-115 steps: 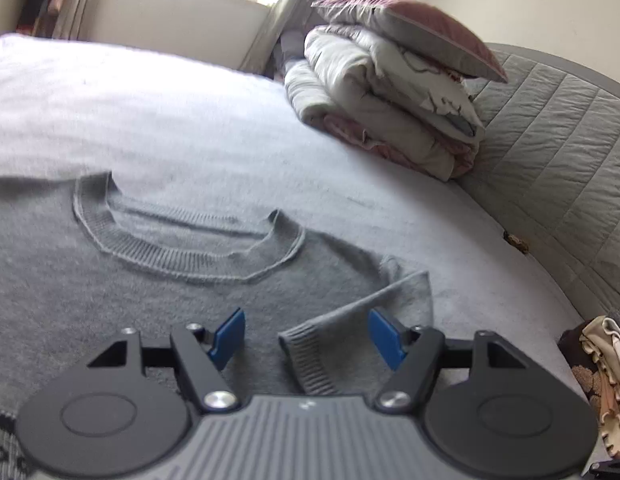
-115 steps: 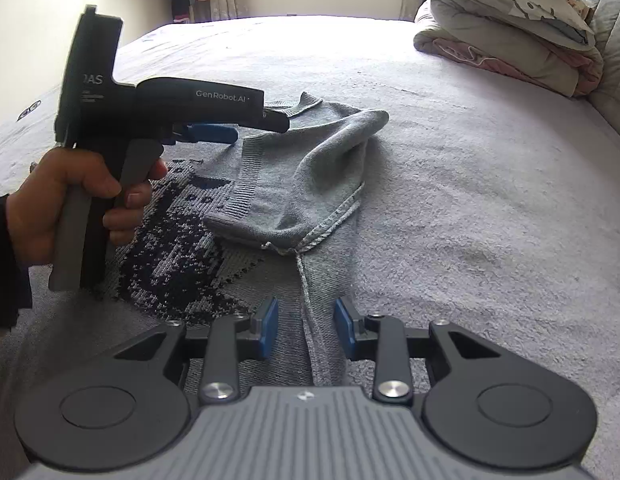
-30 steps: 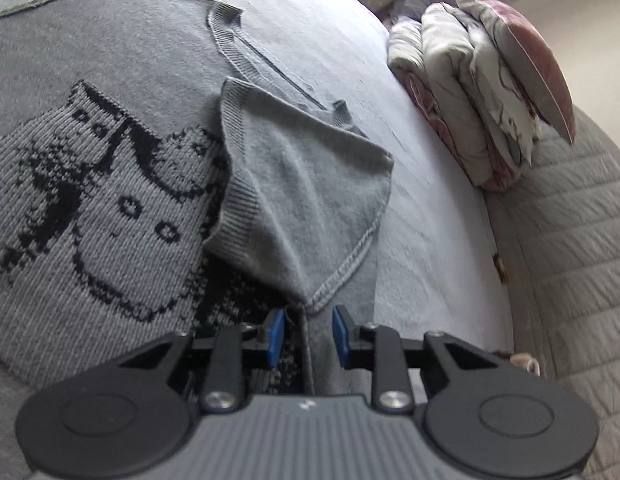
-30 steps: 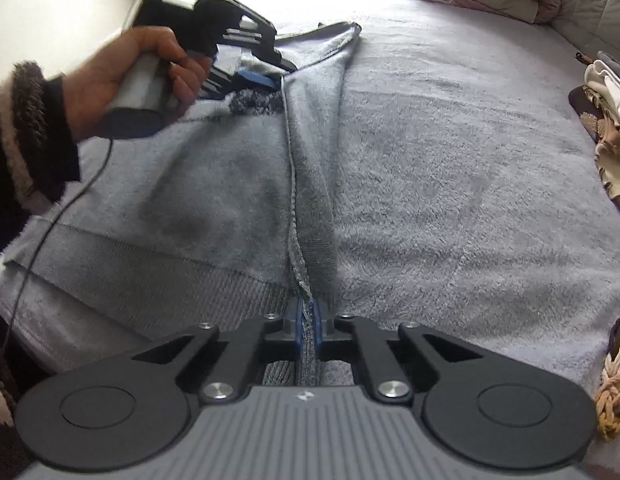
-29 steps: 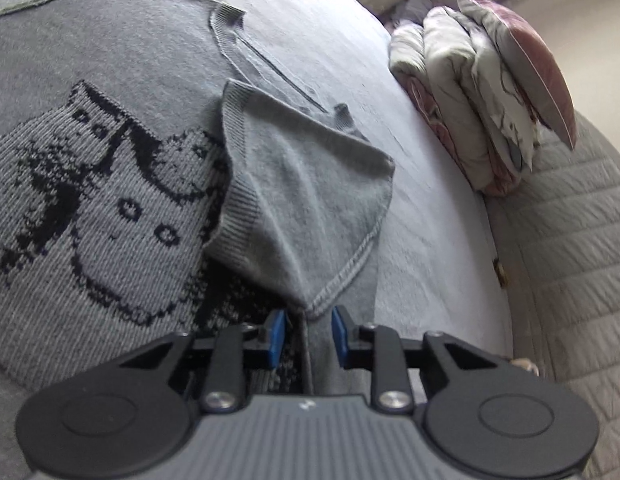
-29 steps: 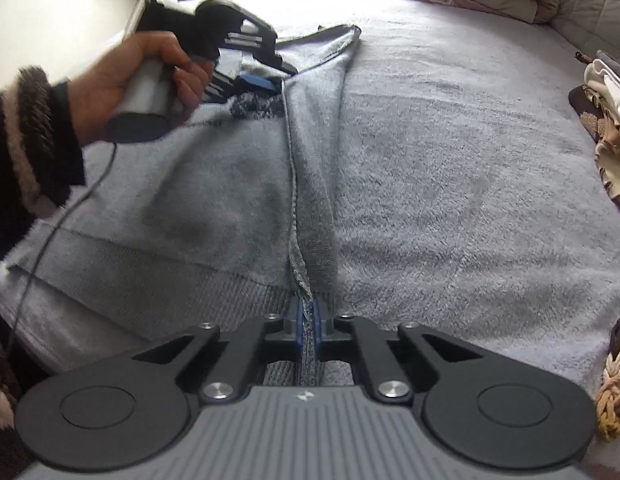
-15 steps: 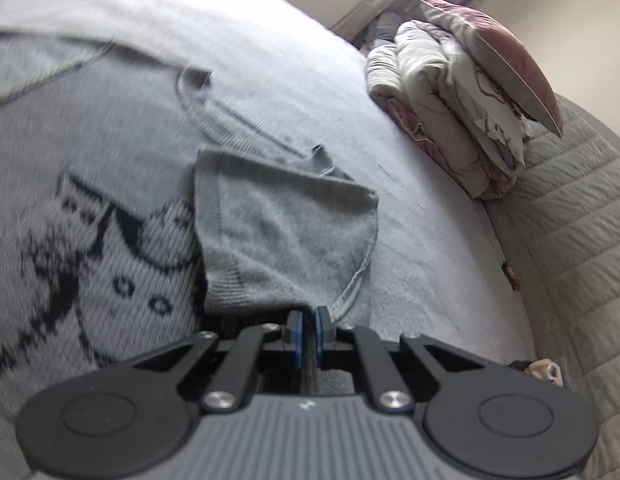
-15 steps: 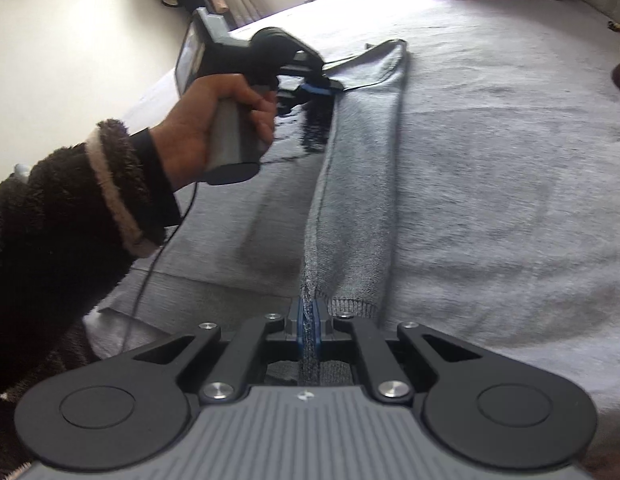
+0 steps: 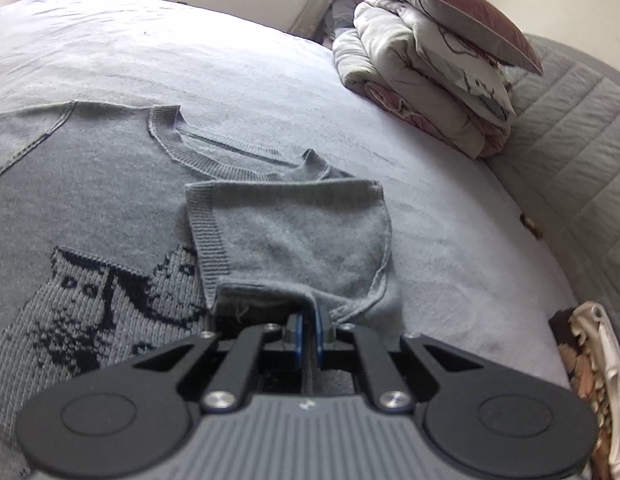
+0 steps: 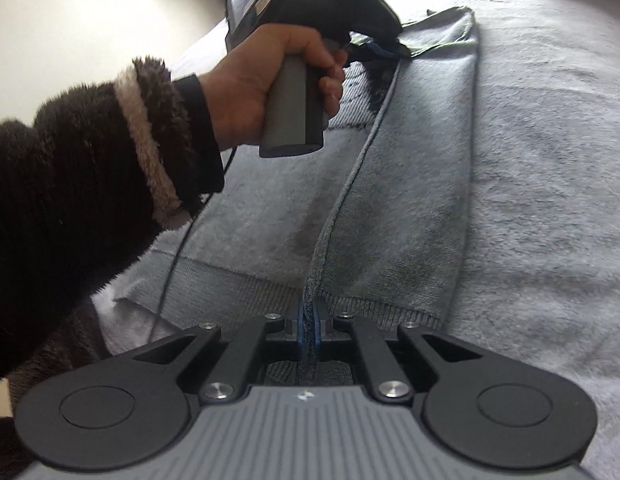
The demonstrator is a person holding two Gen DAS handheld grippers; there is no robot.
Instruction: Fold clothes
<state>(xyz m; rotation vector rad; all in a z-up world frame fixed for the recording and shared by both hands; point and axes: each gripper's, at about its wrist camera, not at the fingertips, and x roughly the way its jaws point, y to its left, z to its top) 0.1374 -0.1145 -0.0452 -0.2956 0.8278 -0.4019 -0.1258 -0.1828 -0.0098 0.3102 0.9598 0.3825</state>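
A grey knitted sweater with a black cat pattern lies flat on the bed, its short sleeve folded in over the chest. My left gripper is shut on the sweater's side edge just below that sleeve, lifting a small ridge of cloth. In the right wrist view my right gripper is shut on the same side seam at the ribbed hem. The edge runs taut from it up to the left gripper, held by a hand in a dark fleecy sleeve.
A folded duvet with a mauve pillow is stacked at the head of the bed, by the quilted grey headboard. A patterned bundle of cloth lies at the bed's right edge. Pale bedsheet spreads to the right of the sweater.
My left gripper has shut on the sweater's side edge and rolled level. My right gripper has swung sideways with the hem, and the side strip has lifted and begun turning over.
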